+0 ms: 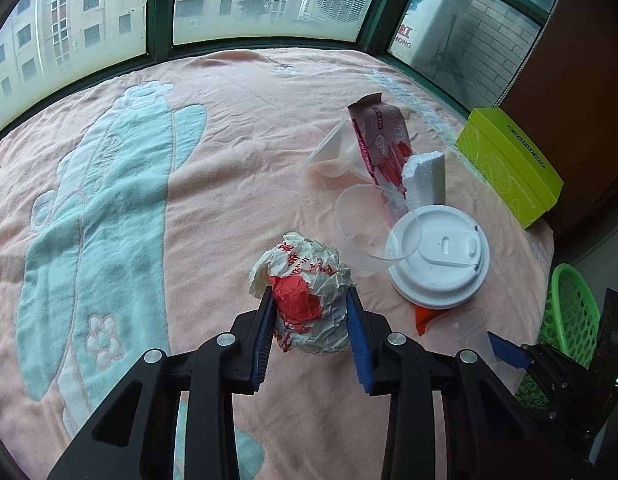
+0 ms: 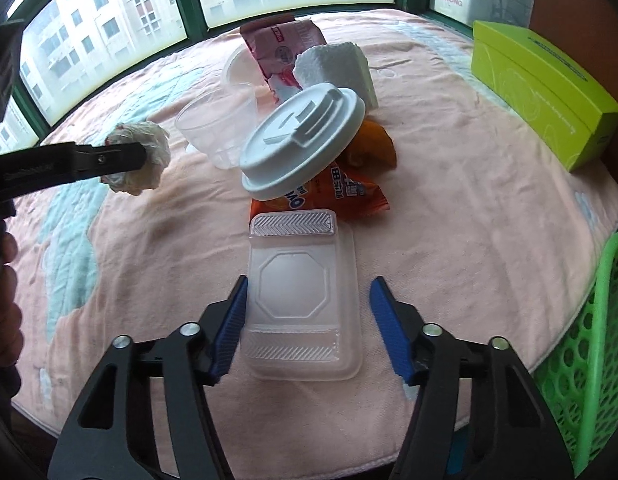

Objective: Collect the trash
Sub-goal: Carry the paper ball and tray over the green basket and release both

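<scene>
Pink blanket [image 1: 237, 128] with a pale-green cartoon figure, spread over a surface below green-framed windows. Left gripper [image 1: 311, 316]: jaws partly closed, blue pads pressed on both sides of a crumpled paper wrapper [image 1: 305, 276]. Right gripper [image 2: 307, 328]: jaws straddle a clear plastic tray [image 2: 303, 300] lying flat on the blanket; left pad touching its edge, right pad apart from it. Beyond: white cup lid [image 2: 305, 140] propped on an orange snack packet [image 2: 345, 188], clear cup [image 2: 219, 124], pink wrapper [image 2: 281, 50], foam block [image 2: 337, 66]. Green tissue box [image 2: 541, 88] at right; green mesh basket [image 2: 589, 344] off the edge.
</scene>
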`<state>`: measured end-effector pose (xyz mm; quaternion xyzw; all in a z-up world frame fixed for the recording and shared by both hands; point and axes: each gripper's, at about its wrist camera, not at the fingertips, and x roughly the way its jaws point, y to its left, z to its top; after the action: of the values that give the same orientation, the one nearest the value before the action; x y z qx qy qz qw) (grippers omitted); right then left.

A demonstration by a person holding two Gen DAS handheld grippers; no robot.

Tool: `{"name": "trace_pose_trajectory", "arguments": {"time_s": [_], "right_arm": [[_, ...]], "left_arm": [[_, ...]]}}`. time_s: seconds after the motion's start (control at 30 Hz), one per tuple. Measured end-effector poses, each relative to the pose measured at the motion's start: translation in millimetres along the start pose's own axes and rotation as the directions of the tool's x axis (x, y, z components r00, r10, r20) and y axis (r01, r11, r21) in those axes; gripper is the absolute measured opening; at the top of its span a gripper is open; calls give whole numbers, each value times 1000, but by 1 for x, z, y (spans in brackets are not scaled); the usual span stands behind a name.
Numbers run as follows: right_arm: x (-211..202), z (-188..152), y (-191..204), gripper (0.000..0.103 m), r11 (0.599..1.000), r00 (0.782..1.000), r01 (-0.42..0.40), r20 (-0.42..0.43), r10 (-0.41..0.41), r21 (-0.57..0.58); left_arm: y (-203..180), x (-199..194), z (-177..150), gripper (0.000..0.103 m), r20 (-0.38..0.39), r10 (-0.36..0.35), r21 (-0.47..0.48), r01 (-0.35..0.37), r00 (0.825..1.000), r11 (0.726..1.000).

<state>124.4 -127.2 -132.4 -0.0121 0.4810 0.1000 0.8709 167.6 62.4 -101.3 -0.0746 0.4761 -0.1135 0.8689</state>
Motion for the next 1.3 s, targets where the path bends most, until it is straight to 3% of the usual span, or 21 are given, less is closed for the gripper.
{"name": "trace_pose_trajectory", "arguments": {"time_s": [0.5,0.9,1.3], "right_arm": [[-59,-10,-33,54,994,995,-37,92,28,101],[-110,-36,-93,54,971,987,31,144,-67,237],[-156,-71,-157,54,916,966,126,165,-201,380]], "left_arm": [[-47,-39,-16,33,39,-78,43,77,996,996],[-116,-51,-20,33,32,-175,147,168,984,975],[-196,-46,-21,33,-18,-273,268,268,962,925]]}}
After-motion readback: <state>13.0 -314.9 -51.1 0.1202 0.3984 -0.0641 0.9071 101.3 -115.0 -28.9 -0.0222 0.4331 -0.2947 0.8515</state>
